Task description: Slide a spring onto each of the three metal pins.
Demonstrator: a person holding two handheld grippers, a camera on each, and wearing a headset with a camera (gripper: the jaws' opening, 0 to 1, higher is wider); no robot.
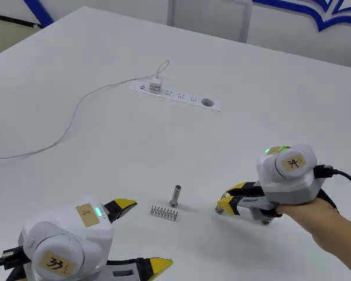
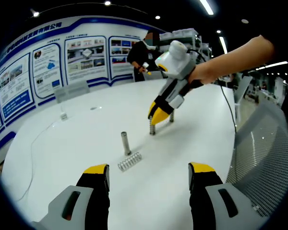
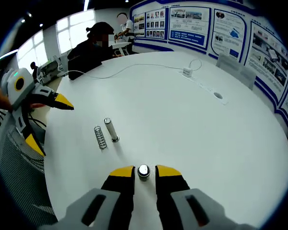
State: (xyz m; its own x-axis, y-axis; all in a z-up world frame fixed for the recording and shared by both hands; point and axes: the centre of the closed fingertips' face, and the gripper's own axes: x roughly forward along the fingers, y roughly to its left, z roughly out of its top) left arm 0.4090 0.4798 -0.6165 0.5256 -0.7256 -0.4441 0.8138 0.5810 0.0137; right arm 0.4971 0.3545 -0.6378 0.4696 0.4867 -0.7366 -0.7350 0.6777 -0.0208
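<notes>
Right gripper jaws pinched on upright metal pin. Left gripper jaws wide apart, near loose spring lying flat just beside second pin, which stands upright on white table.

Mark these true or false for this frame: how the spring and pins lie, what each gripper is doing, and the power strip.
1. A spring lies flat on the table beside an upright bare pin. True.
2. The left gripper is shut on the spring. False: its jaws are wide open and hold nothing, and the spring lies ahead of them.
3. The right gripper has its jaws tight on either side of a pin. True.
4. Nothing is plugged into the power strip. False: a white plug with a cable sits in it.
</notes>
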